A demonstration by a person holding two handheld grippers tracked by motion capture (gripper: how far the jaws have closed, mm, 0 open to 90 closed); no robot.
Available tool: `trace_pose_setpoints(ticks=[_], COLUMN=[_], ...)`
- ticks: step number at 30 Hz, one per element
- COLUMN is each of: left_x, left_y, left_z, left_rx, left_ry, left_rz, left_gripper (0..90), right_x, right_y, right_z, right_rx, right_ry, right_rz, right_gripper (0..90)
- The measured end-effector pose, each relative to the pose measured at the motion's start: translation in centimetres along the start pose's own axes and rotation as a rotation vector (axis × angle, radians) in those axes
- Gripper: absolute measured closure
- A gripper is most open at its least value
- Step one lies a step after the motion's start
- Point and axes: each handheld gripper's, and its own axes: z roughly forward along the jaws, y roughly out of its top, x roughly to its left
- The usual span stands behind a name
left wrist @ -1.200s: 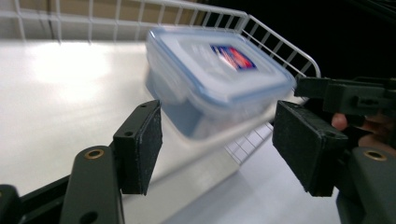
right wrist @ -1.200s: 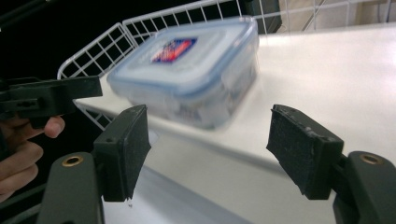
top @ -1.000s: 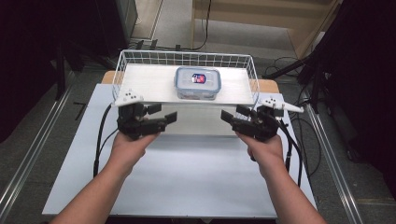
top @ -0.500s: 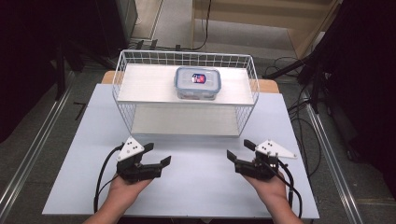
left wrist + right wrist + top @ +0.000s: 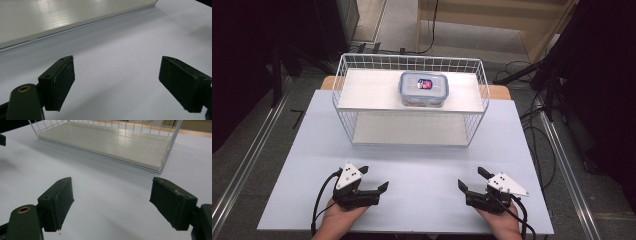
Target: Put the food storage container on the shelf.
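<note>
Clear lidded box (image 5: 423, 88) sits well beyond both claws.

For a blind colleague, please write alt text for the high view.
A person's two hands rest at the near edge of a pale blue table, each holding a black gripper, left and right, jaws open and empty. Beyond them stands a white wire rack with a clear lidded container on its upper shelf.

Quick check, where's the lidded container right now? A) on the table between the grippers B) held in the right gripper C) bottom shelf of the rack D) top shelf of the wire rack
D: the lidded container sits on the upper board of the wire rack, with the lower shelf bare and both grippers open and empty near the table's front edge.
</note>
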Motion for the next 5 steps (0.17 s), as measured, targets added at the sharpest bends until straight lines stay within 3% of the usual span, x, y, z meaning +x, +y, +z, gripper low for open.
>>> trace_pose_setpoints(ticks=[5], left_x=[0.19], left_y=[0.01], left_z=[-0.26], left_rx=[-0.006], left_ry=[0.004], left_rz=[-0.014], left_gripper=[13.8], right_x=[0.22], right_y=[-0.27], right_z=[0.04], right_rx=[0.005], right_ry=[0.006], right_rz=[-0.010], right_gripper=[19.1])
